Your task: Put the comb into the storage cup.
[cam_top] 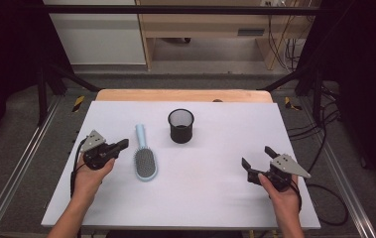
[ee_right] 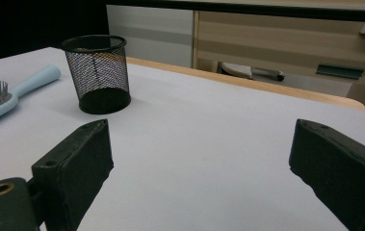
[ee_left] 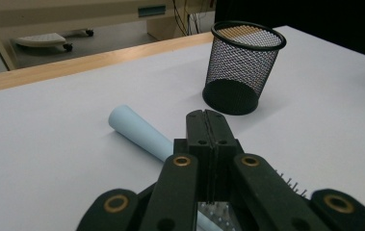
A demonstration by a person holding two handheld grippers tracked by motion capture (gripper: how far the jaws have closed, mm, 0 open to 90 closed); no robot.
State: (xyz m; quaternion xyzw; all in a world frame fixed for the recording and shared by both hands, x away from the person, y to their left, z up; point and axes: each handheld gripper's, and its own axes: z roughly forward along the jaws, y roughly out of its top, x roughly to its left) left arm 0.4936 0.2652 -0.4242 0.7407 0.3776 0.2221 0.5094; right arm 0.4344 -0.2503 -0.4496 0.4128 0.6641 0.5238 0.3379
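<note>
Black mesh cup [cam_top: 181, 126] stands upright beyond the blue hairbrush [cam_top: 145, 159]; left gripper [cam_top: 122, 144] closed on nothing, right gripper [cam_top: 258, 156] gaping.

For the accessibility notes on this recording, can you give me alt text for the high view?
A light blue hairbrush lies bristles up on a white table, with a black mesh cup standing upright beyond it. The left gripper, shut, sits just left of the brush; the right gripper, open and empty, rests near the table's right side.
</note>
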